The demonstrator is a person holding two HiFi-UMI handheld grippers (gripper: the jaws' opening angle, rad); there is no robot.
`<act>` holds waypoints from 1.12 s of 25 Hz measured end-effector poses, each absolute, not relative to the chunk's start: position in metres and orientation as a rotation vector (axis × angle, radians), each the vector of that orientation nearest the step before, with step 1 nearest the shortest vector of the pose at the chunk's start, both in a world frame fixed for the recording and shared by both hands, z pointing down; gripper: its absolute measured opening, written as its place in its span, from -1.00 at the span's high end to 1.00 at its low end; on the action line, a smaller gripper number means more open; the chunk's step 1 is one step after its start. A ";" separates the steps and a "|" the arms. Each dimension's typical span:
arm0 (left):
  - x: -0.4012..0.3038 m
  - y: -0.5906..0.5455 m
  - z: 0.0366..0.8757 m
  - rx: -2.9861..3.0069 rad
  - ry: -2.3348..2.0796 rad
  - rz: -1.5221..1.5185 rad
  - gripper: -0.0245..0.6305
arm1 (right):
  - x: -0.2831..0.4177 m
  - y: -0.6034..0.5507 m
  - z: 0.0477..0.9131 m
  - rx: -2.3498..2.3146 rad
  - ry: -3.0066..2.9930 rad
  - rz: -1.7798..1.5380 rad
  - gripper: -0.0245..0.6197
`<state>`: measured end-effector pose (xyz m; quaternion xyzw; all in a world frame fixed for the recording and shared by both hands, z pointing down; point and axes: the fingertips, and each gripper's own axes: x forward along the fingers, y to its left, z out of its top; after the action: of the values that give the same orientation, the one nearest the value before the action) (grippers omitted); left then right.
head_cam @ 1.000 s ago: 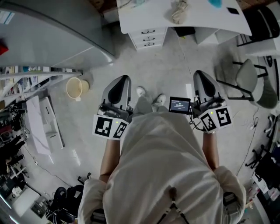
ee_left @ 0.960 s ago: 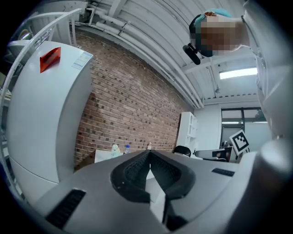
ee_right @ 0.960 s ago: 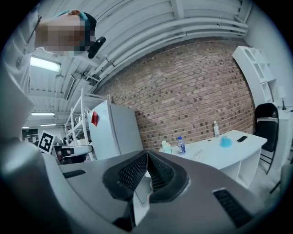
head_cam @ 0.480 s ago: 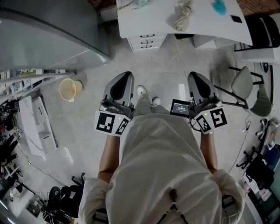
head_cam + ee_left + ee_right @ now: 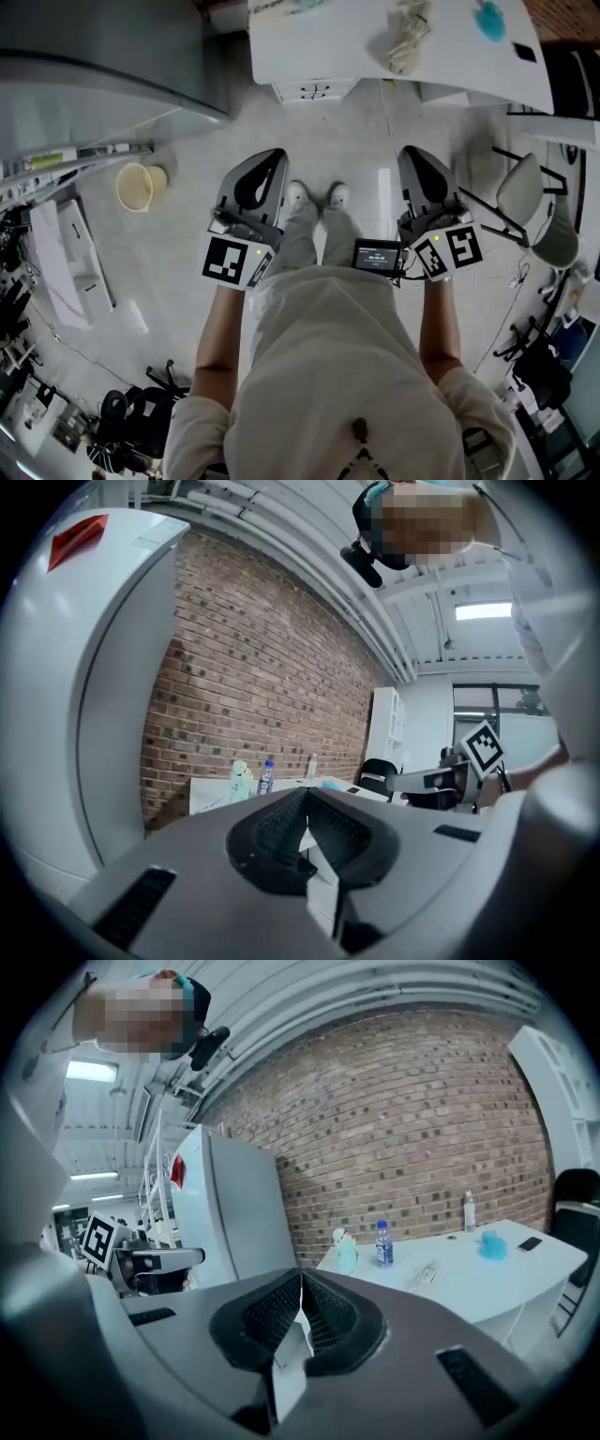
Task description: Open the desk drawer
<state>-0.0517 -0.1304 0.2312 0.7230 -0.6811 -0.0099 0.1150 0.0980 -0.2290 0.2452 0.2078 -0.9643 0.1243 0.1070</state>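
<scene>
Compared with a second ago, the white desk (image 5: 328, 42) fills more of the top edge of the head view. The drawer unit (image 5: 316, 90) under it has slid up to the top centre, half tucked below the desktop. Only its front with dark handles shows, and it is closed. The strip of floor between it and the person's shoes (image 5: 319, 195) has shrunk, and the shoes now stand side by side.

The left hand-held gripper (image 5: 274, 156) and the right hand-held gripper (image 5: 411, 152) point up the frame toward the desk and are well apart from it. Each has its jaws pressed together with nothing between them, just as before.

The cream bucket (image 5: 137, 186) has drifted toward the left edge of the frame. It stands upright on the floor, and its contents cannot be made out. A clear bottle (image 5: 382, 1243) with a blue cap stands on the desk, right of centre in the right gripper view.
</scene>
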 end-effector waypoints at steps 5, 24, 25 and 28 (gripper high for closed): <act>-0.058 -0.154 0.274 2.056 -1.975 0.001 0.90 | 0.069 -0.247 0.294 0.508 -2.799 0.365 0.84; -0.049 -0.230 0.493 1.922 -1.906 0.109 0.90 | 0.049 -0.288 0.501 0.263 -2.660 0.383 0.84; -0.049 -0.232 0.507 1.921 -1.900 0.120 0.90 | 0.047 -0.289 0.512 0.256 -2.655 0.379 0.84; -0.047 -0.235 0.542 1.922 -1.884 0.155 0.90 | 0.041 -0.291 0.542 0.270 -2.645 0.387 0.84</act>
<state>-0.0470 -0.2345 0.5421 0.6952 -0.6816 0.0562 0.2210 0.0408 -0.2908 0.5424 0.0979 -0.9591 0.1404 0.2256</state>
